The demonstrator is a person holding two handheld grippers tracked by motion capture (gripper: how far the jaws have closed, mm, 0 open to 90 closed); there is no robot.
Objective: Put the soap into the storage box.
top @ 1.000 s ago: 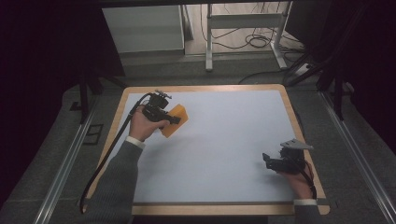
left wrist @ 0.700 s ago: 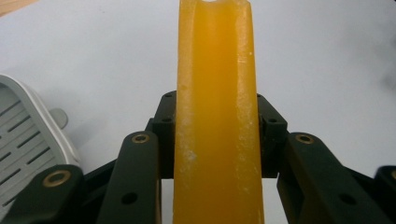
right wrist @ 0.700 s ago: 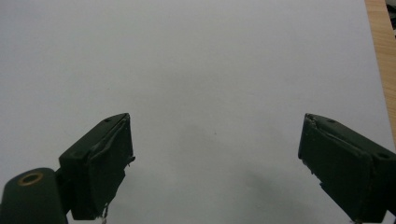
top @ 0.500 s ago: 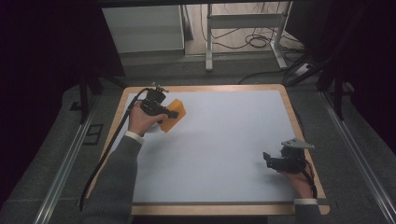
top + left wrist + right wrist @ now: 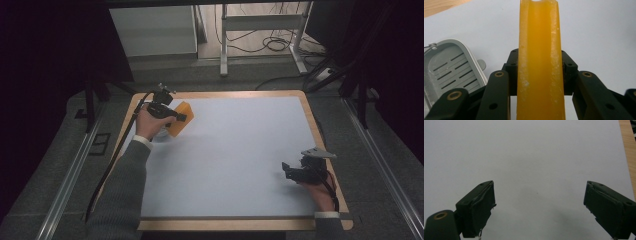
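Already the left gripper [image 5: 172, 114] has its fingers [image 5: 499, 85] clenched on an orange bar [image 5: 539, 62], held above the worktop [image 5: 240, 150] near its far left corner, just beside a grey slotted dish [image 5: 447, 67]. Across the worktop, the right gripper [image 5: 539, 205] idles with fingers spread, grasping nothing. Picking up looks done; placing the bar seems left

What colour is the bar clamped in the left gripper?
Translucent orange-yellow; the bar shows best in the left gripper view.
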